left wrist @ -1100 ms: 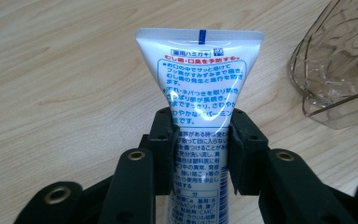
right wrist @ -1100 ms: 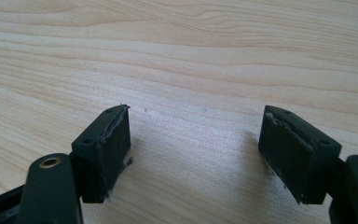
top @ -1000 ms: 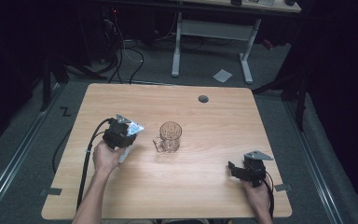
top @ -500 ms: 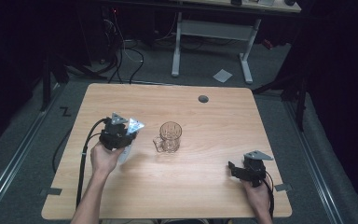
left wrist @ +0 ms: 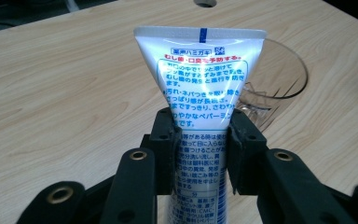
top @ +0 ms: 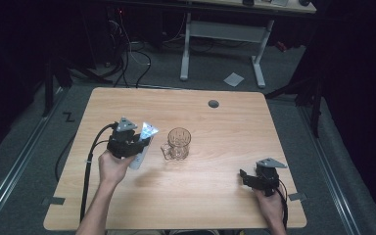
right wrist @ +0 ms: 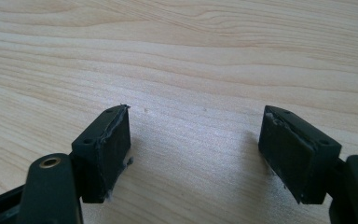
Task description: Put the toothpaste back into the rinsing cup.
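Wooden table, round grommet hole, grey desk frame behind, paper scrap on floor

tube: white, blue and red print, blue stripe | mug: clear, patterned glass | table: light wood grain

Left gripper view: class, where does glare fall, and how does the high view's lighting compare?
Left gripper view: glare washes the toothpaste tube print near its crimped top. High view: table lit, surroundings dark; the glass mug glints faintly.
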Motion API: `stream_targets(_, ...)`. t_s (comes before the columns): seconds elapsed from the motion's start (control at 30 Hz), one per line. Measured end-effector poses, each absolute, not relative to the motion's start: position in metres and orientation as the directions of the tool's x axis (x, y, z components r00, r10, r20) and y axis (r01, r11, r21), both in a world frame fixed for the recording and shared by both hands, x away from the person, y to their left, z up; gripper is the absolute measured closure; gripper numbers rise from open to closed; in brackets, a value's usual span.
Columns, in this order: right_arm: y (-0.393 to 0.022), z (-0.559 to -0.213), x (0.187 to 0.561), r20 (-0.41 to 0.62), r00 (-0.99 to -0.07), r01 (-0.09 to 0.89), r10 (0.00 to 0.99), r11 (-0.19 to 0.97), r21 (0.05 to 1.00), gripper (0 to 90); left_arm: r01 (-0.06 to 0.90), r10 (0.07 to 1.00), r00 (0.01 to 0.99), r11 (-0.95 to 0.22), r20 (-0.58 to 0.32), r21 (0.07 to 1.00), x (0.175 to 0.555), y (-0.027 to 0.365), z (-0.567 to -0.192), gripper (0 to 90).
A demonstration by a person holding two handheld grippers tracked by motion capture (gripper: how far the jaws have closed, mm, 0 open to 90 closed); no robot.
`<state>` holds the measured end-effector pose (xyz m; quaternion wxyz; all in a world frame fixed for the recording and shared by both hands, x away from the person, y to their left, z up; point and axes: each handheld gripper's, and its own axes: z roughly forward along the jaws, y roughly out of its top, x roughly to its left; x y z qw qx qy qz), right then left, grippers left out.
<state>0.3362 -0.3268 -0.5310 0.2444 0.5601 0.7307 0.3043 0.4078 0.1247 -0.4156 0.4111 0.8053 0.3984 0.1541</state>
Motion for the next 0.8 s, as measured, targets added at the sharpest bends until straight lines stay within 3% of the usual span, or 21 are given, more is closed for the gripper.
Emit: stream_targets(0.8,-0.327,-0.531,0.336,-0.016,-0.254,0.670,0.967,0.188,0.719,24.9,0.424,0.704,0.706,-0.329,-0.080,0.844,0.406,0.086,-0.380,67.5)
